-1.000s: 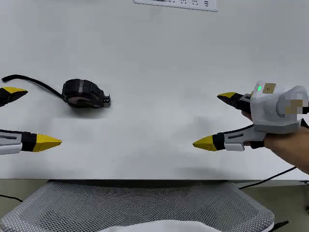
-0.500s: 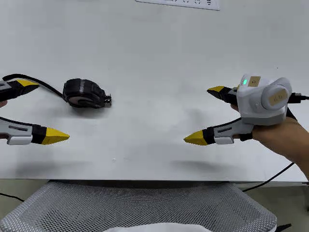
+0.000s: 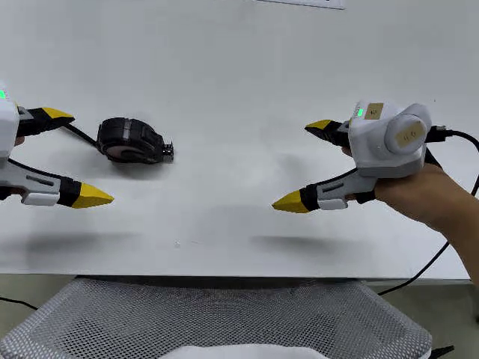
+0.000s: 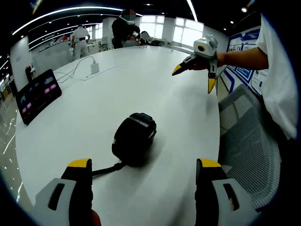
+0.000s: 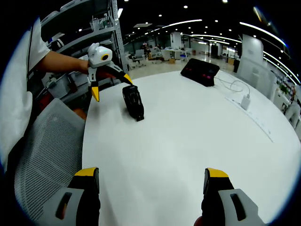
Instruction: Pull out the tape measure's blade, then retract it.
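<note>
A black tape measure [image 3: 131,140] lies on the white table [image 3: 239,82], its blade tip pointing right and a black wrist strap [image 3: 75,133] trailing left. In the left gripper view the tape measure [image 4: 135,138] sits just ahead of my jaws. My left gripper [image 3: 84,155] stands open at the left edge, just left of the case, its yellow fingertips [image 3: 93,197] apart. My right gripper [image 3: 303,164] is open too, far to the right of the tape measure [image 5: 133,102], with nothing between its jaws. The blade is retracted inside the case.
A mesh chair back [image 3: 217,318] sits below the table's front edge. A white power strip [image 5: 245,101] and a dark tablet [image 5: 202,73] lie farther along the table. A black cable [image 3: 426,273] hangs off the right side. People stand in the background.
Both grippers have moved inward: the left one rightward closer to the tape measure, the right one leftward and slightly up. The tape measure has stayed in place.
</note>
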A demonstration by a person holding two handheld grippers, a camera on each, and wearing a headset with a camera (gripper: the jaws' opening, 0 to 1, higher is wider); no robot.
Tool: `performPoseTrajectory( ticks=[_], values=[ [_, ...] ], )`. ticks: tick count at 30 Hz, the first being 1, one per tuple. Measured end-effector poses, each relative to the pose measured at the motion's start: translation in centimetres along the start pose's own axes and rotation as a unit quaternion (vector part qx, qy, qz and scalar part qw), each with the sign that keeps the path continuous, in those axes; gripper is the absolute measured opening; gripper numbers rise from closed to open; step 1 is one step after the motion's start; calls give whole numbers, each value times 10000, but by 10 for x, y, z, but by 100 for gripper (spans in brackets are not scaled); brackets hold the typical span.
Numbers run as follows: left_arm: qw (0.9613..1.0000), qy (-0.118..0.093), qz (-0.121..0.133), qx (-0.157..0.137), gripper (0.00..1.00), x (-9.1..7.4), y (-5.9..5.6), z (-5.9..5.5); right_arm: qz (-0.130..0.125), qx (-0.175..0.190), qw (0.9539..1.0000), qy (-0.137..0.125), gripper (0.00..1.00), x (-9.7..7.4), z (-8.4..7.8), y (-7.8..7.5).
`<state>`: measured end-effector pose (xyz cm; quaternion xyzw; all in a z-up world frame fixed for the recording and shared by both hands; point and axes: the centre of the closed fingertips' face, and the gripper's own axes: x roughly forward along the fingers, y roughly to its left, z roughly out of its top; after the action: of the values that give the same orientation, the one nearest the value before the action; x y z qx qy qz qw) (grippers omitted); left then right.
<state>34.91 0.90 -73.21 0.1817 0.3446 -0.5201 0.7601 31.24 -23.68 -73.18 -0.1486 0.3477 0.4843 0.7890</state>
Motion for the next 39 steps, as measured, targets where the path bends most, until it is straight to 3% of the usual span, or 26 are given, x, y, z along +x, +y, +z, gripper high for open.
performPoseTrajectory(
  ticks=[9, 17, 39],
  values=[
    [9991, 298, 13, 308, 78, 13, 11, -4, 188, -193, 9996, 49, 90, 17, 10, 3],
    [9963, 589, -126, 614, 69, 23, 15, -8, 340, -328, 9988, 112, 89, 29, 15, 4],
    [9872, 886, -499, 1225, 43, 52, 16, -2, 589, -422, 9972, 161, 86, 53, 21, -2]
  ],
)
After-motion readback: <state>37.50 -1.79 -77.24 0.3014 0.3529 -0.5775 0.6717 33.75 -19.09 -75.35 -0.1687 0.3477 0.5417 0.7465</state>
